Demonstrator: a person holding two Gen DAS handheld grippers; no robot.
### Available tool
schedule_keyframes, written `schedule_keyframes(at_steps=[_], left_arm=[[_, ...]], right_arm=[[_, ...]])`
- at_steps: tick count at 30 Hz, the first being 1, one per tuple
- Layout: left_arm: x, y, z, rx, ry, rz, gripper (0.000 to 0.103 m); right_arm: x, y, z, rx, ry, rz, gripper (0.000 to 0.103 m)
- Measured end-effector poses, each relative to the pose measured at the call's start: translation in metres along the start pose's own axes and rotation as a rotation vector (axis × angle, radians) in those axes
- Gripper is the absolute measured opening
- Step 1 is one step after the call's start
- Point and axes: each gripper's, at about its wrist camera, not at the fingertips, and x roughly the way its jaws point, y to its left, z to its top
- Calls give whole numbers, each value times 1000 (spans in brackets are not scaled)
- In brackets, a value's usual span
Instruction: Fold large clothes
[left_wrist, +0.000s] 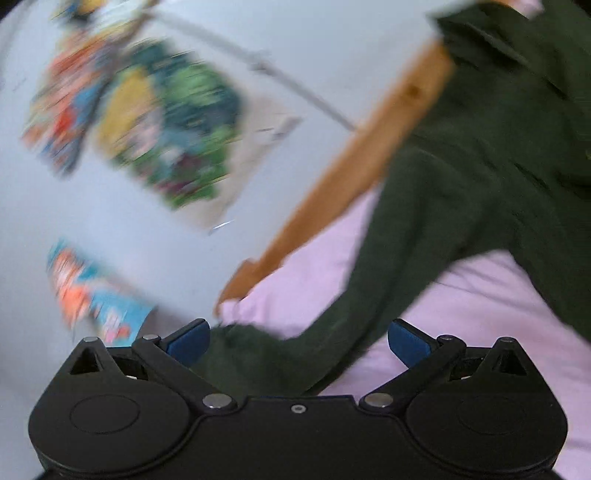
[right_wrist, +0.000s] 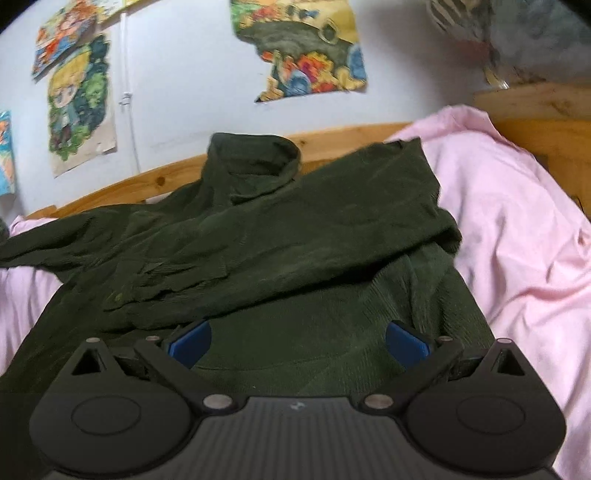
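A dark green corduroy shirt (right_wrist: 288, 236) lies spread on a pink bedsheet (right_wrist: 517, 236), its collar toward the wooden bed rail and one sleeve laid across the body. In the left wrist view the same shirt (left_wrist: 480, 166) stretches from the upper right down to a sleeve end (left_wrist: 258, 354) lying between and below the blue pads. My left gripper (left_wrist: 298, 343) is open, its pads clear of the cloth. My right gripper (right_wrist: 297, 341) stands open over the shirt's lower body, and nothing is pinched between its fingers.
A wooden bed rail (right_wrist: 177, 173) runs along a pale wall hung with colourful cartoon posters (right_wrist: 81, 107). The rail (left_wrist: 351, 173) crosses the blurred left wrist view diagonally. A wooden headboard (right_wrist: 535, 110) rises at the right, with patterned fabric above it.
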Motion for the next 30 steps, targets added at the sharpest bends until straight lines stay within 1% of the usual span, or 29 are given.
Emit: schedule_keyframes(at_steps=[2, 3, 4, 5, 6, 7, 8, 10, 11, 12, 14, 15, 16, 17, 19, 22, 24, 25, 27, 29, 30], left_arm=[[16, -16, 5, 136, 38, -13, 100], [24, -24, 4, 203, 68, -17, 91], [32, -31, 6, 264, 101, -21, 76], [37, -32, 6, 291, 124, -25, 68], [39, -32, 6, 298, 148, -28, 45], [41, -29, 8, 284, 179, -33, 15], [42, -24, 11, 254, 216, -47, 9], [38, -13, 19, 178, 272, -56, 6], [35, -8, 26, 147, 297, -49, 5], [31, -2, 35, 112, 324, -59, 4], [21, 13, 54, -10, 403, -124, 4], [14, 19, 65, -73, 433, -166, 4], [7, 28, 79, -158, 463, -220, 4], [-2, 33, 88, -222, 483, -276, 4], [-20, 41, 108, -359, 502, -414, 4], [-42, 38, 132, -513, 514, -580, 4], [-49, 30, 144, -582, 504, -654, 4], [-55, 20, 149, -626, 499, -687, 4], [-55, 5, 156, -708, 514, -746, 4], [-50, -10, 159, -840, 530, -829, 4], [-48, -17, 162, -880, 533, -854, 5]], right_arm=[[-1, -2, -1, 11, 4, -9, 103], [-2, -2, 0, 12, 3, -14, 103], [-3, -3, 0, 14, 1, -16, 103], [-4, -3, 1, 17, -1, -15, 103], [-6, -4, 2, 22, -4, -13, 103], [-8, -5, 2, 26, -7, -13, 103], [-9, -6, 3, 28, -10, -15, 103], [-11, -7, 5, 36, -15, -20, 103], [-12, -9, 6, 42, -14, -21, 103], [-12, -10, 7, 49, -15, -20, 103], [-14, -12, 9, 62, -18, -14, 103], [-16, -11, 10, 64, -20, -10, 103], [-18, -11, 11, 65, -25, -4, 103], [-20, -11, 11, 64, -30, 4, 103], [-25, -11, 13, 63, -40, 21, 103], [-32, -12, 15, 60, -41, 57, 103], [-38, -13, 16, 69, -34, 87, 103], [-41, -14, 16, 73, -30, 108, 103], [-46, -16, 15, 85, -15, 150, 103], [-50, -18, 14, 116, 12, 181, 103], [-51, -20, 12, 132, 24, 194, 103]])
